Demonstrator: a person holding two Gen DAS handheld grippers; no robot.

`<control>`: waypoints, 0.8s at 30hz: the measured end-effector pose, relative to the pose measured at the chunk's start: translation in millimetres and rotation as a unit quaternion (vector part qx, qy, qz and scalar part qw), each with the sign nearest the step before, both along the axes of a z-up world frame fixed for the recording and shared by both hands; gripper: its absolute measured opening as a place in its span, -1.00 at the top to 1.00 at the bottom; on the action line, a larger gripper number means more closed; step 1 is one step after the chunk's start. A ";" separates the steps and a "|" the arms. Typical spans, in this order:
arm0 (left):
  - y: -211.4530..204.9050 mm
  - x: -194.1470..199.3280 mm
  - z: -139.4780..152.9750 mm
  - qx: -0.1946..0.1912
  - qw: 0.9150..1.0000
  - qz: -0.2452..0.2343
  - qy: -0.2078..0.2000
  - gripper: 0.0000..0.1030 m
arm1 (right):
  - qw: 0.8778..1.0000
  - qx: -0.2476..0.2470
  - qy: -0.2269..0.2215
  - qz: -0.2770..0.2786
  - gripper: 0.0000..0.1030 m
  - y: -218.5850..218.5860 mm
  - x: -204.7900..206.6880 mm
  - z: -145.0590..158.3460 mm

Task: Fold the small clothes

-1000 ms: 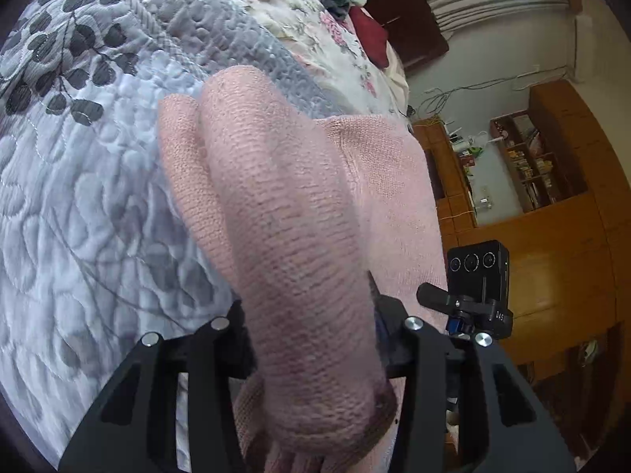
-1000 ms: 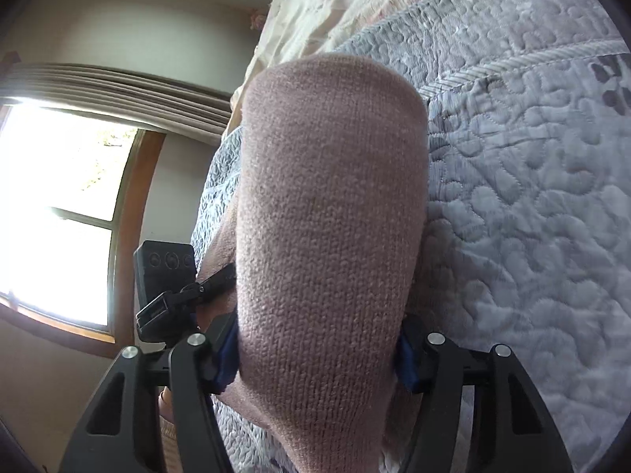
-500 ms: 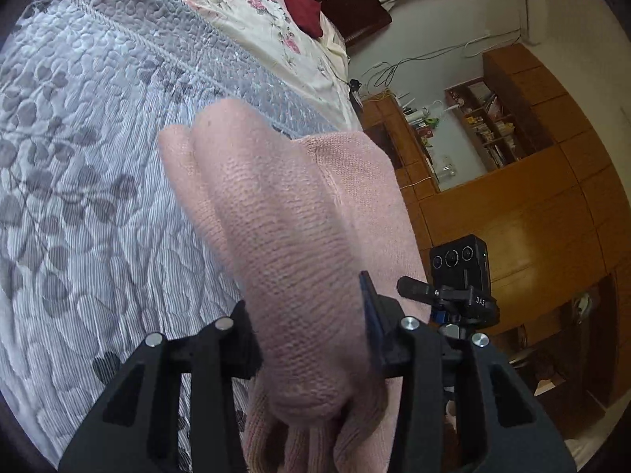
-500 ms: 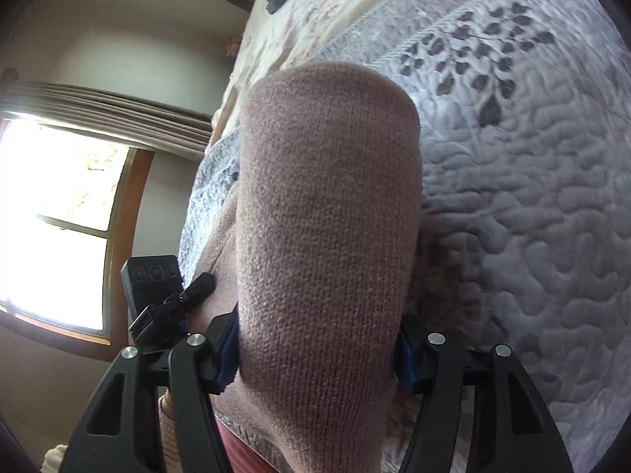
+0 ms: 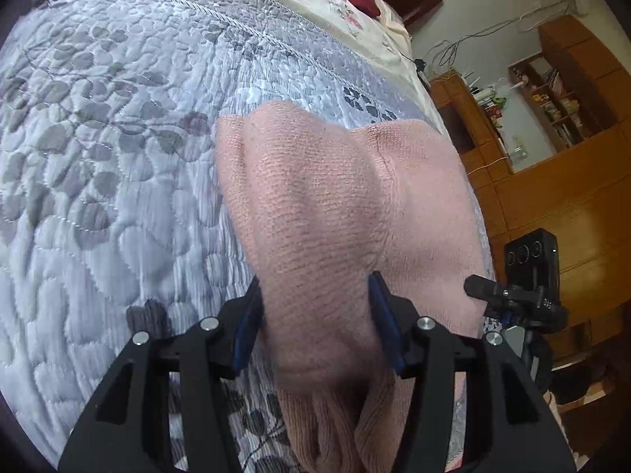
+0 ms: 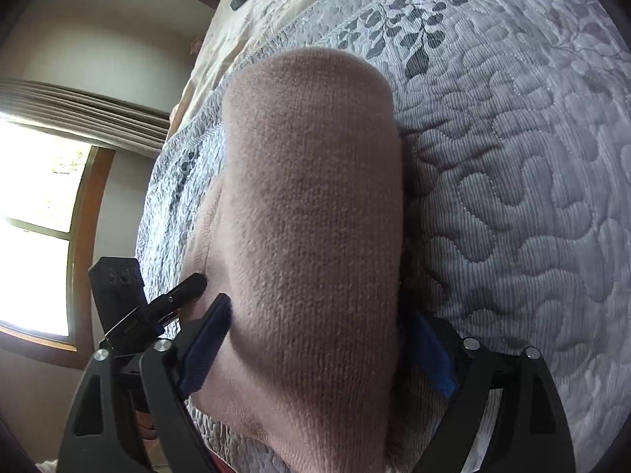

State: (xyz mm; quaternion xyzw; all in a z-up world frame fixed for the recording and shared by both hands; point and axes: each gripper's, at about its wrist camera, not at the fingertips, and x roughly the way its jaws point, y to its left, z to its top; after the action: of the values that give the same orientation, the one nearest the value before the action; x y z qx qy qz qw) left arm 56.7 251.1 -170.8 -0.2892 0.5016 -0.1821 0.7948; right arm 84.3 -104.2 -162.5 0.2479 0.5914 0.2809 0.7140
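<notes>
Knitwear filled both views — you had the pink knit garment (image 5: 315, 205) clenched in the left gripper (image 5: 315, 315) and the right gripper (image 6: 315, 339), its length running up-frame away from each. Grey quilt (image 5: 98, 157) lay open at left and upper left — room to lay it down.

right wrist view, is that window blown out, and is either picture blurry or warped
Right wrist view: the window is blown out to white, leaving the pink knit garment dim and backlit. Left wrist view: evenly lit, quilt slightly smeared by motion at lower left. Both views: fisheye bending, dark corners.
</notes>
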 end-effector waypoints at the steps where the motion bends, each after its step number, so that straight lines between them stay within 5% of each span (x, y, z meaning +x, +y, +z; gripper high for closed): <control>1: 0.2 -9.9 7.0 0.016 1.000 0.000 -0.005 -0.07 | 1.000 0.000 -0.001 0.002 -0.71 -3.9 -6.6 3.5; 8: -18.5 -79.6 50.2 0.047 0.996 -0.032 -0.062 -0.32 | 1.000 0.020 0.007 0.023 -0.71 -31.0 -64.1 -4.4; 15: -47.3 -90.8 11.1 0.083 0.995 -0.054 -0.009 -0.38 | 1.000 0.007 0.014 0.019 -0.67 -30.8 -87.6 -24.7; 17: -48.9 -85.2 -1.3 0.095 0.994 -0.052 0.011 -0.38 | 1.000 0.005 0.016 0.020 -0.46 -24.3 -88.0 -23.4; 18: -48.2 -83.0 -5.2 0.089 0.995 -0.050 0.017 -0.40 | 0.999 0.009 0.021 0.023 -0.09 -13.9 -88.4 -22.9; 20: -45.4 -77.8 -10.5 0.077 0.996 -0.042 0.031 -0.27 | 0.999 0.000 0.028 0.026 0.15 -6.8 -88.8 -22.4; 21: -44.6 -75.8 -11.4 0.065 0.996 -0.044 0.034 0.00 | 0.999 -0.005 0.026 0.029 0.30 -7.9 -89.6 -21.4; 24: -39.7 -72.6 -10.4 0.035 0.997 -0.041 0.050 0.34 | 0.999 0.030 0.031 0.028 0.51 -8.8 -91.4 -6.5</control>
State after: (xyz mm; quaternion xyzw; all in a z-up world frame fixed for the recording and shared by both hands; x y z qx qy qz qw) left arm -15.8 211.4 -181.2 -0.2489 0.5585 -0.1821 0.7700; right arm -7.1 -113.0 -169.0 0.2610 0.6110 0.3112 0.6795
